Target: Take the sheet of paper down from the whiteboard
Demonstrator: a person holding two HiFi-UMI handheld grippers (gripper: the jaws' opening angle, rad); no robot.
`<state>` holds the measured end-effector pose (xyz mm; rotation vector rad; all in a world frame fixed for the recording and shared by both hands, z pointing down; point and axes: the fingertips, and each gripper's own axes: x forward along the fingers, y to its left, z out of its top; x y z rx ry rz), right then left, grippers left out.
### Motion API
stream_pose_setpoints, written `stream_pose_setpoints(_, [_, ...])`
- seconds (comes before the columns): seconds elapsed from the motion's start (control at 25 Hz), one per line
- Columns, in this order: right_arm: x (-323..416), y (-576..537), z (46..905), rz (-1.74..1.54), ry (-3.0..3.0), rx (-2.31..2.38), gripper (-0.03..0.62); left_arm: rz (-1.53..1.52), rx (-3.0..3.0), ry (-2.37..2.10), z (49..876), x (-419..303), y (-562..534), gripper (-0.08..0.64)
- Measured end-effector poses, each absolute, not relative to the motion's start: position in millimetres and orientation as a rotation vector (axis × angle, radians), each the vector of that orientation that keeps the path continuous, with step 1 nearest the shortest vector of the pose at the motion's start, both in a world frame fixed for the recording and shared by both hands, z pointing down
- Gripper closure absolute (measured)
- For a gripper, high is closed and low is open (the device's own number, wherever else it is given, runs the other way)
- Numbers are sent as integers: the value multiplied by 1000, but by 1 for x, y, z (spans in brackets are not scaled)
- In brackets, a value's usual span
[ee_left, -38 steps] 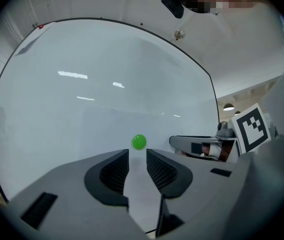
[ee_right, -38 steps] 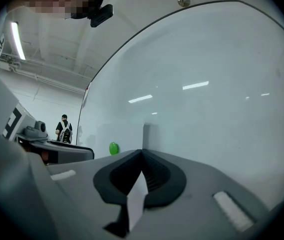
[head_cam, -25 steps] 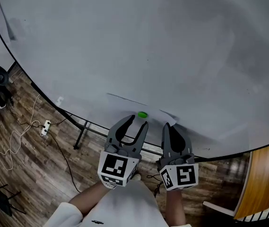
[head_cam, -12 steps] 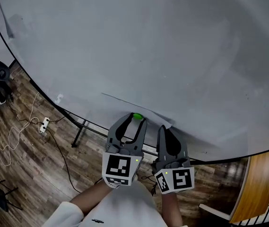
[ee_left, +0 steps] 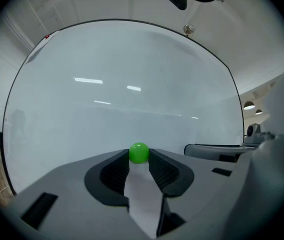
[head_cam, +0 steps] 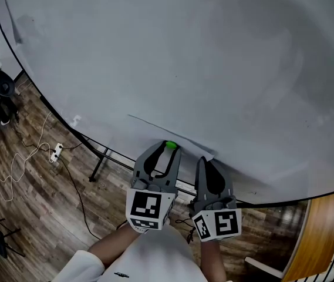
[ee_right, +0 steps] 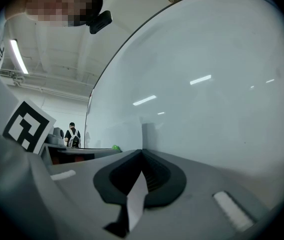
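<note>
A white power strip (head_cam: 56,152) lies on the wooden floor (head_cam: 37,207).

No word, number or brand can be read anywhere. The only printed signs are black-and-white square coded markers. One sits on the cube (head_cam: 148,207) of the grey left gripper (head_cam: 168,147) and one on the cube (head_cam: 218,223) of the grey right gripper (head_cam: 201,159). Another such marker (ee_right: 28,125) shows at the left of the right gripper view. A small dark print (head_cam: 120,274) on the person's white garment (head_cam: 155,251) is too small to read.

sheet of paper (head_cam: 150,130) flat on the whiteboard (head_cam: 213,57), pinned by a green magnet (head_cam: 170,145).
</note>
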<state>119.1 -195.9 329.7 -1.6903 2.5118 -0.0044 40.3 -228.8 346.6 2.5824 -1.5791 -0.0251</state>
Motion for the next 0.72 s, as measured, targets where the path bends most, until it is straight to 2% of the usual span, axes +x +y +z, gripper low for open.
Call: stream_pose_setpoints(0.72, [129,-187,334,-6,2448,-1806,583,-35,2587,-1494,353,9,-208,437])
